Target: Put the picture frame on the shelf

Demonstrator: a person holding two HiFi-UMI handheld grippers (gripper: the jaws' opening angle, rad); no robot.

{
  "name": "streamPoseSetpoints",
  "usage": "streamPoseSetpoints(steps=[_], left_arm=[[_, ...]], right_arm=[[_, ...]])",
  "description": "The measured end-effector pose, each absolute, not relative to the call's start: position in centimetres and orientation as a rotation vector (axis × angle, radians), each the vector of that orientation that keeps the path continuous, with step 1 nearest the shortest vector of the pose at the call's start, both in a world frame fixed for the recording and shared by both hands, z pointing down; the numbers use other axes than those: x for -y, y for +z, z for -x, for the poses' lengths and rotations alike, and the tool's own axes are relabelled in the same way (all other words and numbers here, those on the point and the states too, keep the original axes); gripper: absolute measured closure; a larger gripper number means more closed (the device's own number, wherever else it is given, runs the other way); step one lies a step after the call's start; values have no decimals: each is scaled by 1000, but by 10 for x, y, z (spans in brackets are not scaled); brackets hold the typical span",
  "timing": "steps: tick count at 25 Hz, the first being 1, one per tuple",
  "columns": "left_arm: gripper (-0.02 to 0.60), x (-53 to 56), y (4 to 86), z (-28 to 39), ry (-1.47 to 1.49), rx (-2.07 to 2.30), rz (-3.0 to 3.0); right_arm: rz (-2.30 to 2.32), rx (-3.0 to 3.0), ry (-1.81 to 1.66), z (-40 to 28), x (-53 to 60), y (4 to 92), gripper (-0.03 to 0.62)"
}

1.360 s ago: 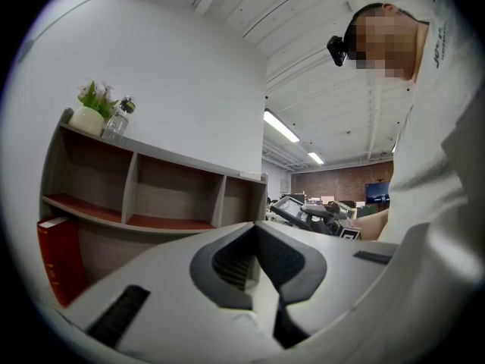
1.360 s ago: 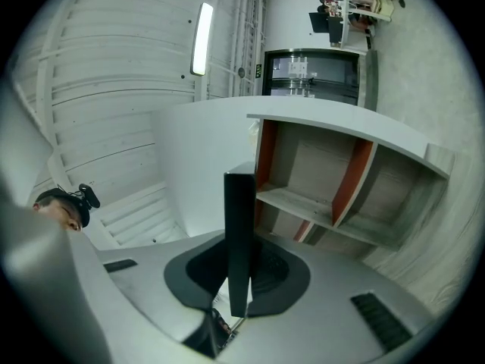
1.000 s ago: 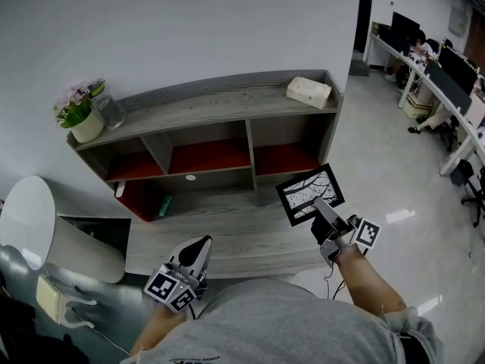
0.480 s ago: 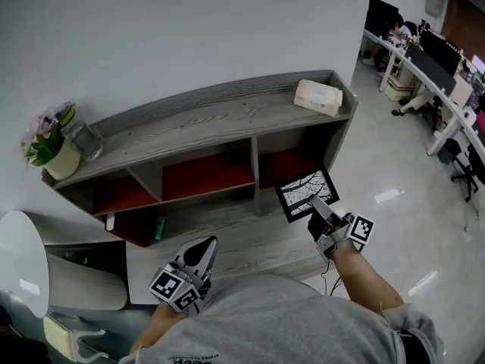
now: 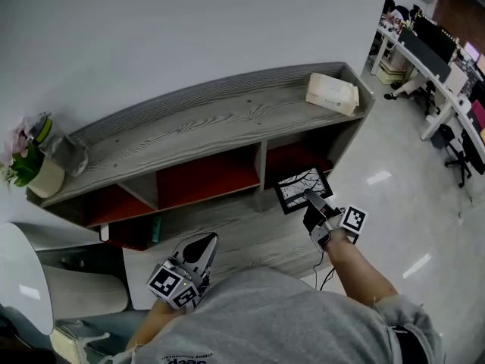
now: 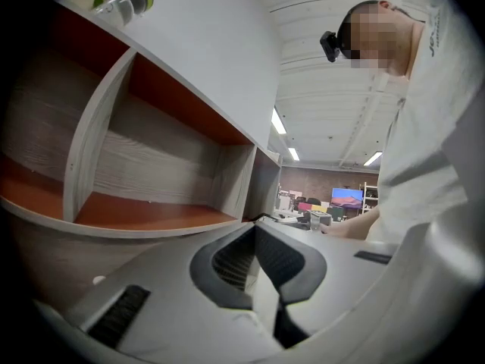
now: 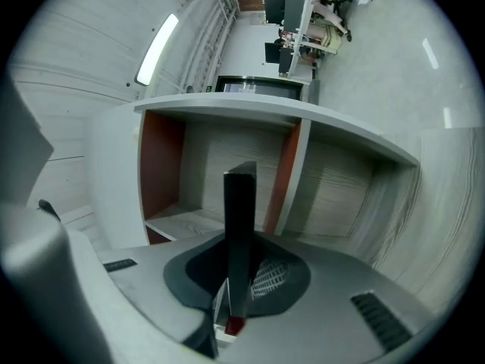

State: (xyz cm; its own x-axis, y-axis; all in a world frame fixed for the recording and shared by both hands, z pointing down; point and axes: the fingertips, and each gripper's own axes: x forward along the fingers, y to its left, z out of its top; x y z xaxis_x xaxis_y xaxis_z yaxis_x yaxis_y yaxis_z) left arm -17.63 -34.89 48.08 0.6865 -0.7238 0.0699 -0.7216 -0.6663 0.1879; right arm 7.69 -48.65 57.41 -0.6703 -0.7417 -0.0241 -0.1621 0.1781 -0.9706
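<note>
Right tongs (image 5: 309, 200) clamp picture frame (image 5: 301, 188) by its edge (frame edge-on to them), right bay of shelf (image 5: 197, 131) just ahead; left tongs (image 5: 203, 245) together, empty.

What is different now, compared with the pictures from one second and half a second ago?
The right claw has carried the picture frame lower and closer to the right-hand red compartment of the shelf. Unchanged: the right claw stays shut on the frame, and the left claw stays shut and empty near the person's body.
</note>
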Motion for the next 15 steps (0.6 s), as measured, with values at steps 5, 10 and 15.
streamPoseSetpoints(steps=[5,10,15], left_arm=[[564,350,489,187,-3,1194,-2661],[564,350,490,189,-3,1202,-2649],[563,354,491,189,-7,1203,-2647]], right_arm=[[866,-1875,-1592,-70,503,590,549],[859,-1770,-1668,-69,511,601,540],[863,-1730,-1723,-63,518,606,534]])
